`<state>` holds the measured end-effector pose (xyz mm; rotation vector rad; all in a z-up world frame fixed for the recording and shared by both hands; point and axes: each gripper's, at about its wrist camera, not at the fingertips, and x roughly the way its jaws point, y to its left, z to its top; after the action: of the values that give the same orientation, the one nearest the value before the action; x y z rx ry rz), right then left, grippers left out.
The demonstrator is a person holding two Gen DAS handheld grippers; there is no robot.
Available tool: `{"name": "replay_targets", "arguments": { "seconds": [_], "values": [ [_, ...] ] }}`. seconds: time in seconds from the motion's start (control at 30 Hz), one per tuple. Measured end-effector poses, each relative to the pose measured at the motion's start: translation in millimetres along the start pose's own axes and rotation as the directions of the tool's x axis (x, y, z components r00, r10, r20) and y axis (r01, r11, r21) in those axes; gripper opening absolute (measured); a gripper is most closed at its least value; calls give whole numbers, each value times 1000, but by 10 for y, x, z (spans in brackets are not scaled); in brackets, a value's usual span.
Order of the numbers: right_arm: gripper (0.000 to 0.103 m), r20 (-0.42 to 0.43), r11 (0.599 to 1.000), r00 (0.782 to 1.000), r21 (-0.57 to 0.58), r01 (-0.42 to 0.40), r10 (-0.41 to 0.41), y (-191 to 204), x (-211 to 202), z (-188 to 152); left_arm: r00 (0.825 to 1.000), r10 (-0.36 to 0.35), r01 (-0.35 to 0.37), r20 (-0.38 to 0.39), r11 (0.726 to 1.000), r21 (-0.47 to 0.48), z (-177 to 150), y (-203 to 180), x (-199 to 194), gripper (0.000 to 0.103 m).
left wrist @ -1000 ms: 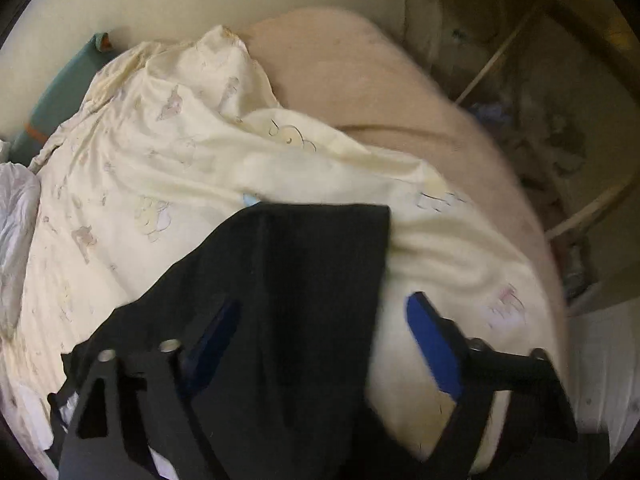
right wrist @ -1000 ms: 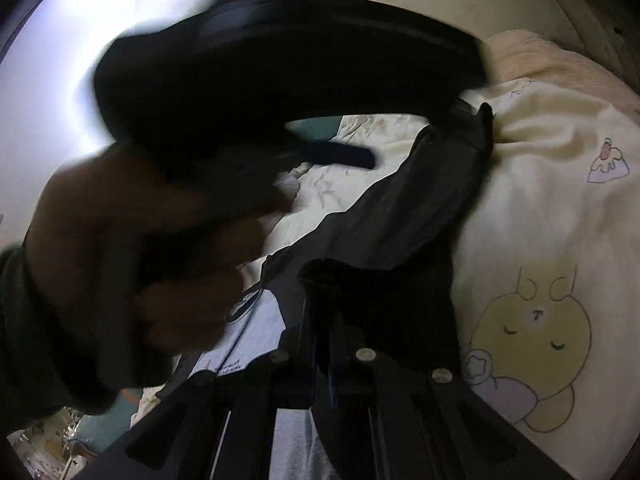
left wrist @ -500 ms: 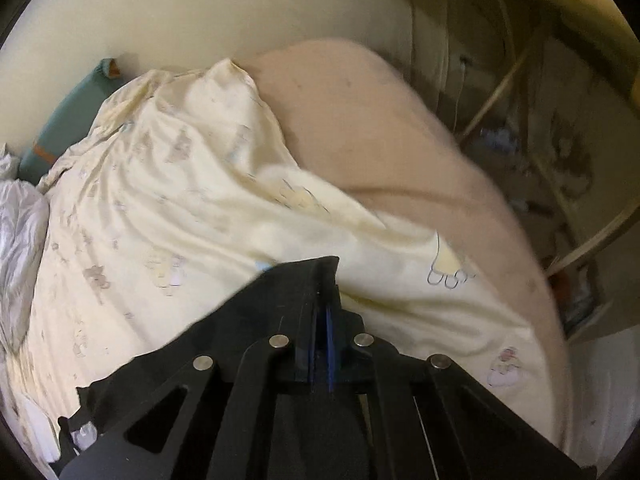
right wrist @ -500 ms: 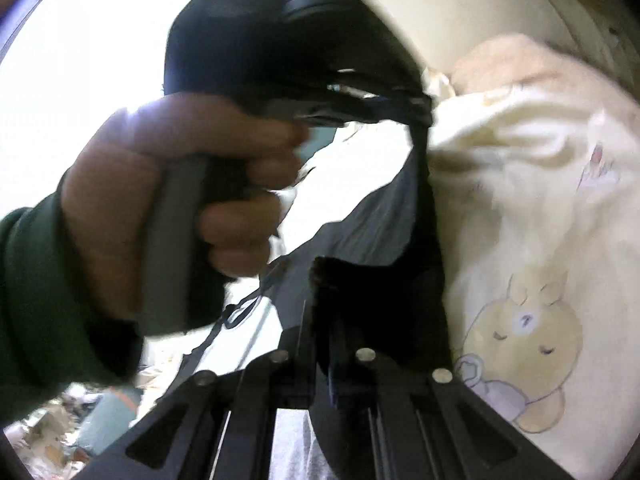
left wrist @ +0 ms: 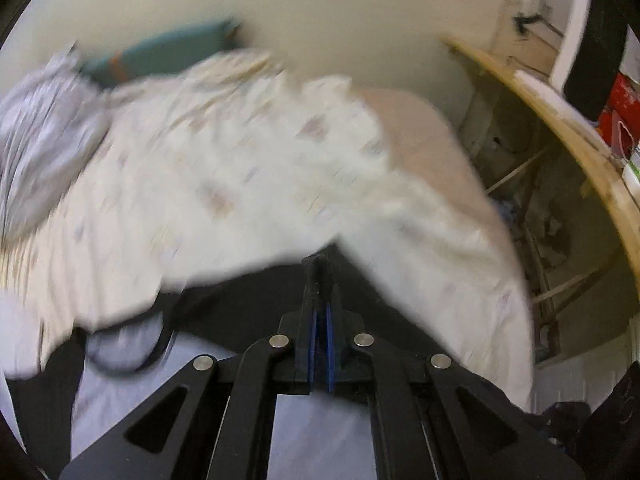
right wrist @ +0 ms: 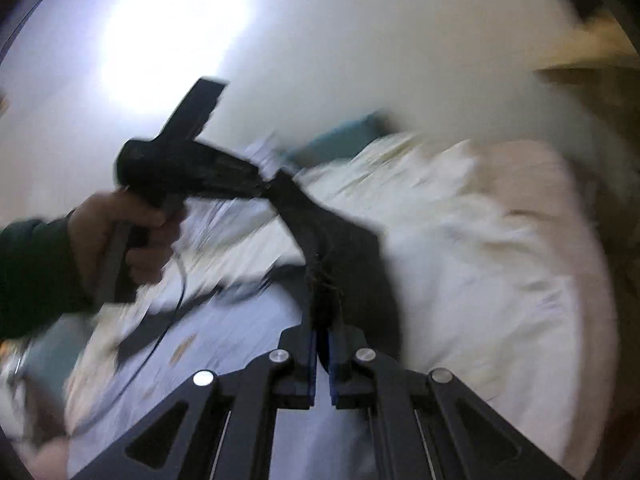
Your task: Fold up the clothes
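Both of my grippers are clamped on one black garment (right wrist: 352, 248) and hold it lifted over the bed, each pinching a different spot on its upper edge. My right gripper (right wrist: 323, 320) has its blue pads pressed together on a bunched strip of the dark cloth; in the same view my left gripper (right wrist: 256, 184), gripped by a hand (right wrist: 120, 236) in a dark green sleeve, is shut on the far end of that edge, so the fabric runs taut between the two. From the left wrist the jaws read the same way, closed with black cloth pinched at the tips of the left gripper (left wrist: 319, 280) and the rest hanging below toward the left. Under the garment lies a cream printed quilt (left wrist: 240, 168), with a pink blanket (left wrist: 424, 136) beyond it and a wooden rail (left wrist: 560, 120) at right. Heavy motion blur smears both views. As I judge it, the garment is held out by its edge, neither laid flat nor creased; no fold shows in it, and no finished stack is visible, so the folding itself remains to be done.
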<state>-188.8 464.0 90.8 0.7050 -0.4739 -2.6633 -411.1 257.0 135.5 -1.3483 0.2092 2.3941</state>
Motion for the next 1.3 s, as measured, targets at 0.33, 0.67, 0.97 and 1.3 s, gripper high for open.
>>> {"name": "replay_targets", "arguments": {
  "seconds": [0.33,0.67,0.97,1.3],
  "values": [
    [4,-417,959,907,-275,-64,-59,903,713,-959,996,56,-68,-65,978,-198,-1387,1143,64,3],
    [33,-506,979,861,-145,-144,52,820,463,-962,984,156,-177,-88,929,-325,-1735,1550,-50,16],
    [32,-413,991,901,-71,113,-132,515,880,-432,1000,8,-4,13,965,-264,-1568,1214,-134,13],
    [38,-502,933,801,-306,187,-325,889,1051,-1088,991,64,-91,-120,969,-230,-1855,1162,277,17]
  ]
}}
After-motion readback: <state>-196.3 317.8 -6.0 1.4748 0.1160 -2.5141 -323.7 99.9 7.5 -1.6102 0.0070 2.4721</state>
